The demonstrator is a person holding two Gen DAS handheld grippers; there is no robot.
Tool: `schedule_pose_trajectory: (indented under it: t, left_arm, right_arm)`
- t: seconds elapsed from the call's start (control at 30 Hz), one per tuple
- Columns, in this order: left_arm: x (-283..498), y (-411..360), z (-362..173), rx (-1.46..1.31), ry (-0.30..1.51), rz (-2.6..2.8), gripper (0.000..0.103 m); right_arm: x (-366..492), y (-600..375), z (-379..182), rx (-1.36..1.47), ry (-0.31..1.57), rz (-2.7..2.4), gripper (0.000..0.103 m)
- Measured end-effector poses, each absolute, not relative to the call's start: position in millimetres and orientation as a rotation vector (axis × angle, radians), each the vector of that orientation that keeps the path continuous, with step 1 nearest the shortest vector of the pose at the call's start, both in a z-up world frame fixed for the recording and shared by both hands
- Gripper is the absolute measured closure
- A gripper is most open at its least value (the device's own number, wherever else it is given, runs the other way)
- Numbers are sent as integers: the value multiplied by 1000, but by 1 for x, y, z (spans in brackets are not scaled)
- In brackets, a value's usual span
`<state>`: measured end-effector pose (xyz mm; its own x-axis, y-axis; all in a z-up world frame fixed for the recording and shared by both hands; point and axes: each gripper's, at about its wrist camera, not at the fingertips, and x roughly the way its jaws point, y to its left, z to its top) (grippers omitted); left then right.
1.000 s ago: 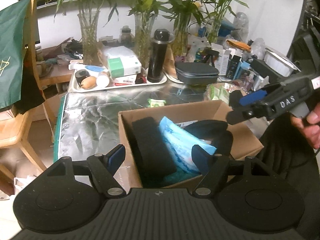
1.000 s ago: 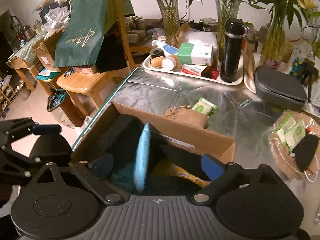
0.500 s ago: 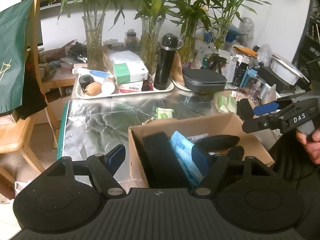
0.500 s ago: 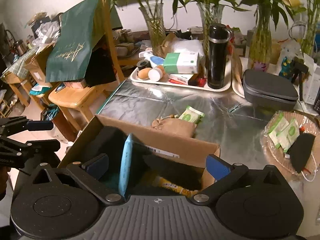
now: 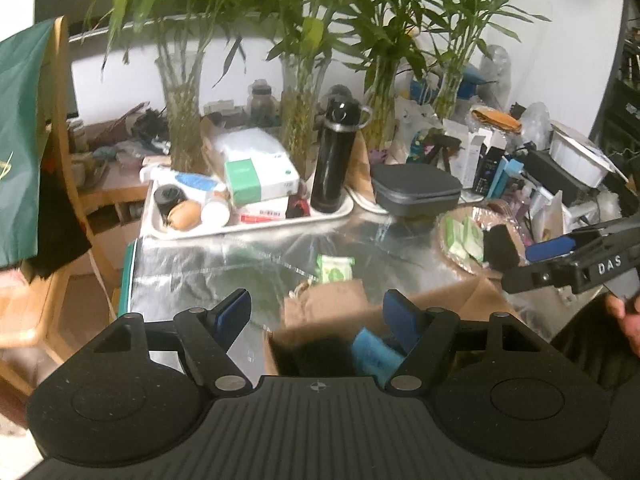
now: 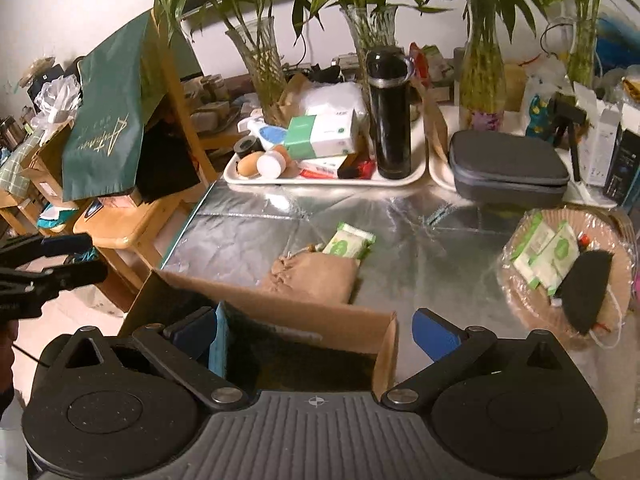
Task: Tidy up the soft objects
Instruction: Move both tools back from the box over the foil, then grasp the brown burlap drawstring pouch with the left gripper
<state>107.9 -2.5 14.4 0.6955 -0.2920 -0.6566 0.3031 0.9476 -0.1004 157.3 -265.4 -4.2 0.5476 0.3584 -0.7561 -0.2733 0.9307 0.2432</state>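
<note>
Over the cardboard box (image 6: 320,322) both claws hang wide and empty: left claw (image 5: 316,316), right claw (image 6: 316,334); I reckon either could clip the rim reaching for the brown pouch (image 6: 314,278)

Both views are set relative to the cardboard box (image 5: 320,332) on the foil-covered table. The left wrist view sits low at the box's near-left side, close above its rim, and faces across the table toward the white tray (image 5: 248,224) and the plant vases behind it. The right wrist view sits at the box's (image 6: 280,312) near-right side, slightly higher, looking down into the box and over its far wall toward the same tray (image 6: 320,180). Both views share the box, the tan pouch (image 6: 316,276) just beyond its far wall, the black flask (image 5: 334,160), and the grey case (image 6: 508,172).
</note>
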Motion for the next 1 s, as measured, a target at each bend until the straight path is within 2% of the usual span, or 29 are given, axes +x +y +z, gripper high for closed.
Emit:
schedule_pose_trajectory:
  t: [0.27,1.0]
  left_arm:
    - [139,-17,21,19,721,-380,30]
    - [190,-3,-13,85,741,-479,30]
  right_arm:
    - [172,-269,7,77,872,352,0]
    - [242,-293,-36,93,860,346,0]
